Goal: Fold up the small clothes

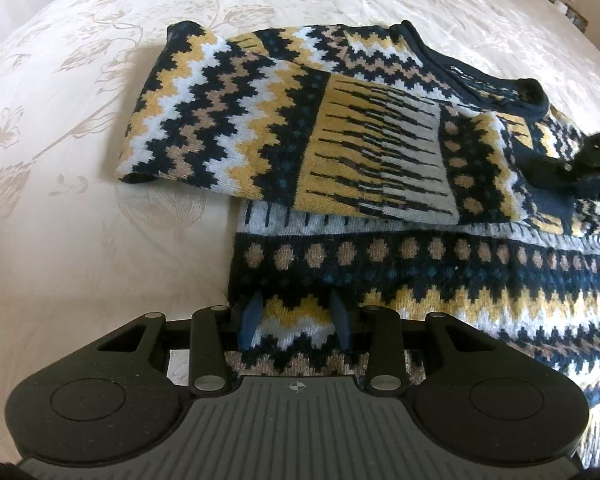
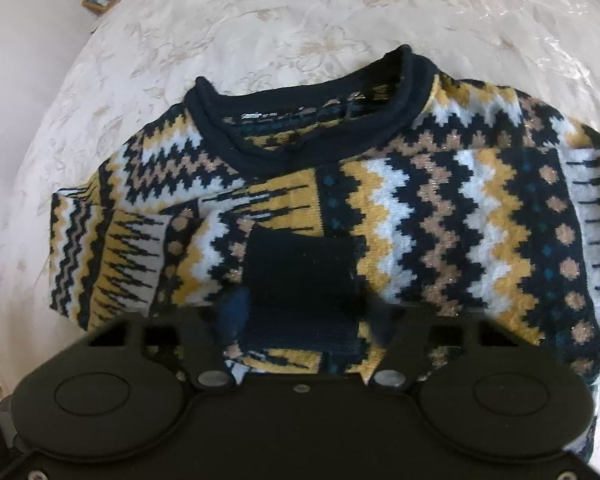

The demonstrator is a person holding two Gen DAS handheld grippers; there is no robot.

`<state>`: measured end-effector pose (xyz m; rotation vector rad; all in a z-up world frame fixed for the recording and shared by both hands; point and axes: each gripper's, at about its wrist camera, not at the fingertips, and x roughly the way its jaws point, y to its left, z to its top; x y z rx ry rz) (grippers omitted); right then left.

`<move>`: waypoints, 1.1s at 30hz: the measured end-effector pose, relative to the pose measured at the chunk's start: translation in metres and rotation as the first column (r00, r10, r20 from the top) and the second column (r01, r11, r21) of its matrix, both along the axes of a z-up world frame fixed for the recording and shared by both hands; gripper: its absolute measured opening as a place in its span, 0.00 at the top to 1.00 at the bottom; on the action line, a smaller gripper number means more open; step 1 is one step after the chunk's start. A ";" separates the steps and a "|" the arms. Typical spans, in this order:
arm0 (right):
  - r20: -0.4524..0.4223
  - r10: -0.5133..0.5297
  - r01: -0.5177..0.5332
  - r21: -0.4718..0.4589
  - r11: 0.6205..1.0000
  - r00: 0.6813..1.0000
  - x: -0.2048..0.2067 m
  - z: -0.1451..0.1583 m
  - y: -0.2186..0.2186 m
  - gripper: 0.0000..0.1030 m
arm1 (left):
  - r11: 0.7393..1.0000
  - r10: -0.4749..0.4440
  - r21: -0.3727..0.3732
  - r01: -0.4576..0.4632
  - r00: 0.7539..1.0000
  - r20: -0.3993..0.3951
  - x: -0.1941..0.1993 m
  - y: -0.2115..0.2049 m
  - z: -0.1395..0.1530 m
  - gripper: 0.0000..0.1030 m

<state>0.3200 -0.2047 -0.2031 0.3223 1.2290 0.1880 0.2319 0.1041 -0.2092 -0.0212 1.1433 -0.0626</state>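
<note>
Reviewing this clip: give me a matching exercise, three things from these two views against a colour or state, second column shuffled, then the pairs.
Things:
1. sweater neckband
2. bedspread
3. left gripper

States:
A. cream with a floral pattern
B. fingers apart over the knit
C. plain dark navy, rolled edge

Pairs: 1-C, 2-A, 3-B

Cream floral bedspread point(image 1: 80, 128), sunlit, small framed picture point(image 2: 100, 0)
</note>
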 end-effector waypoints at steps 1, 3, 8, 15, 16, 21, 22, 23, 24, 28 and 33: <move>0.004 0.005 -0.005 0.002 1.000 1.000 0.000 0.002 -0.001 0.76 | 1.000 0.000 0.001 0.000 1.000 -0.001 0.000 0.000 0.000 0.64; 0.027 0.011 -0.013 0.043 0.999 1.000 -0.002 0.012 -0.003 0.88 | 1.000 -0.001 0.000 0.001 1.000 -0.002 0.000 0.000 0.001 0.64; 0.173 0.052 -0.086 0.199 0.976 0.984 -0.014 0.078 -0.005 0.89 | 1.000 0.002 -0.011 -0.003 1.000 -0.007 0.001 0.001 0.001 0.64; 0.335 -0.065 0.008 0.169 0.986 0.940 -0.027 0.151 -0.060 0.89 | 1.000 0.019 -0.017 -0.019 1.000 -0.005 0.000 0.001 0.000 0.64; 0.316 -0.085 0.048 0.122 0.991 0.945 -0.025 0.146 -0.070 0.89 | 1.000 0.020 -0.017 -0.020 1.000 -0.005 0.000 0.001 0.000 0.64; 0.206 -0.137 0.141 -0.006 0.990 0.969 -0.020 0.106 -0.100 0.89 | 1.000 0.014 -0.016 -0.014 1.000 -0.013 -0.001 0.001 0.000 0.64; 0.191 -0.136 0.142 -0.019 0.990 0.972 -0.020 0.099 -0.102 0.89 | 1.000 0.013 -0.018 -0.013 1.000 -0.017 0.000 0.002 0.001 0.64; 0.179 -0.137 0.144 -0.027 0.989 0.974 -0.021 0.094 -0.102 0.88 | 1.000 0.012 -0.022 -0.013 1.000 -0.022 0.001 0.002 0.003 0.64; 0.172 -0.138 0.145 -0.029 0.989 0.975 -0.022 0.090 -0.100 0.88 | 0.999 0.014 -0.028 -0.014 1.000 -0.027 0.003 0.003 0.006 0.64; 0.154 -0.139 0.145 -0.031 0.989 0.978 -0.025 0.079 -0.098 0.88 | 0.999 0.020 -0.049 -0.019 1.000 0.013 0.005 0.009 0.030 0.64; 0.139 -0.152 0.158 -0.035 0.987 0.979 -0.029 0.071 -0.098 0.88 | 0.999 0.007 -0.039 -0.002 0.990 0.138 0.023 0.015 0.067 0.64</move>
